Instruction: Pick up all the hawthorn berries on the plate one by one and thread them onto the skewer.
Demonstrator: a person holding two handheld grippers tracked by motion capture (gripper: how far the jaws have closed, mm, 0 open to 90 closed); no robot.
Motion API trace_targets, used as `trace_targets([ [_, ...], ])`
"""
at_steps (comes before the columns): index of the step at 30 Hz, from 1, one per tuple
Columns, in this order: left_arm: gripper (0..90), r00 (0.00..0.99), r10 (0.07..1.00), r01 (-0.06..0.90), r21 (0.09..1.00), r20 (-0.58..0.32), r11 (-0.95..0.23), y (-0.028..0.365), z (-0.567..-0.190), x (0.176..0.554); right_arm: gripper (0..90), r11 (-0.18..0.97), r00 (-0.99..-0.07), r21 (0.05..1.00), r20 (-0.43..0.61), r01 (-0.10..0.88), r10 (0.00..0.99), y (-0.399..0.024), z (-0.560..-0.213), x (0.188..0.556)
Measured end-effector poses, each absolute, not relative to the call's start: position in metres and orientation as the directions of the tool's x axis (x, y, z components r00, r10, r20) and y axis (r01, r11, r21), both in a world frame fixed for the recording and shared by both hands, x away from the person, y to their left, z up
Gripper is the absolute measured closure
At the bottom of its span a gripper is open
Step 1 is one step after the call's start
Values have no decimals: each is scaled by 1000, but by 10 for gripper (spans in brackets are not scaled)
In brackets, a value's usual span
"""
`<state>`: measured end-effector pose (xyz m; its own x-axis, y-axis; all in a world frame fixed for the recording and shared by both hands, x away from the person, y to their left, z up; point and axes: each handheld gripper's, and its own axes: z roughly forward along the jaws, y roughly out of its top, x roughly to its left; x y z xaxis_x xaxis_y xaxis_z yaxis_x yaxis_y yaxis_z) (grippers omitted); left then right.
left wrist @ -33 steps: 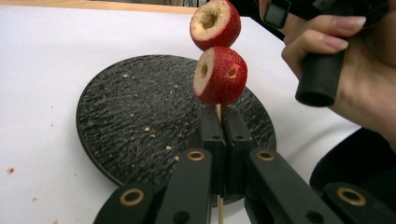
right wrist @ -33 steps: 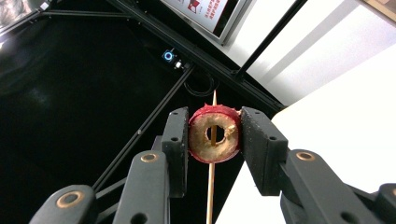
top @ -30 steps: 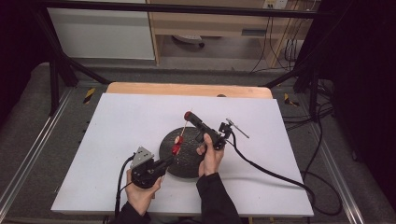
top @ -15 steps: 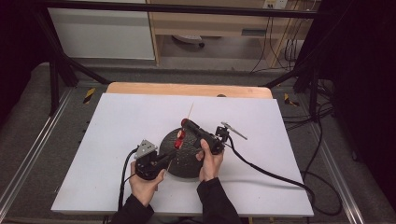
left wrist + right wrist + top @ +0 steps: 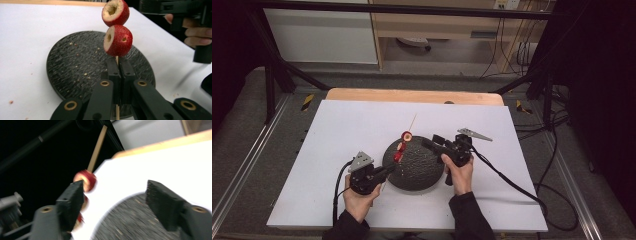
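A thin wooden skewer [image 5: 412, 123] carries three red cored fruit pieces [image 5: 401, 146] and slants up over a round dark plate [image 5: 422, 172]. My left gripper [image 5: 388, 170] is shut on the skewer's lower part. In the left gripper view its jaws press together on the stick [image 5: 116, 60] just under the lower fruit [image 5: 117, 40], with another fruit [image 5: 115, 9] above. My right gripper [image 5: 429, 141] is to the right of the skewer, apart from it. Its jaws have just been opening and stand wide [image 5: 113, 192] with nothing between them; the top fruit [image 5: 86, 178] lies past the left jaw.
The plate [image 5: 75, 62] bears small crumbs and sits mid-table on a white sheet [image 5: 337, 140]. A wooden table edge [image 5: 412, 95] runs along the back. Cables [image 5: 512, 182] trail from the right gripper across the sheet. Dark frame posts stand at both back corners.
My right gripper has drawn back to the right, off the skewer, and its jaws have opened. The fruit stays on the stick. The left gripper has kept its grip and barely moved.
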<state>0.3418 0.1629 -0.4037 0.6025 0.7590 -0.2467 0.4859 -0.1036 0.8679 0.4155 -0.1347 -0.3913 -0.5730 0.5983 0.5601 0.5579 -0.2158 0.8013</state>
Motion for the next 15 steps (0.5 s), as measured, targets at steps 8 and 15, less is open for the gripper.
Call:
trace_targets([
  [8, 885, 621, 753, 508, 843, -215, -178, 166, -403, 348, 78, 19, -610, 829, 395, 559, 687, -173, -408, 408],
  [15, 884, 634, 749, 549, 794, -193, -260, 162, -401, 364, 21, 158, -620, 811, 289, 563, 729, -201, -427, 397],
])
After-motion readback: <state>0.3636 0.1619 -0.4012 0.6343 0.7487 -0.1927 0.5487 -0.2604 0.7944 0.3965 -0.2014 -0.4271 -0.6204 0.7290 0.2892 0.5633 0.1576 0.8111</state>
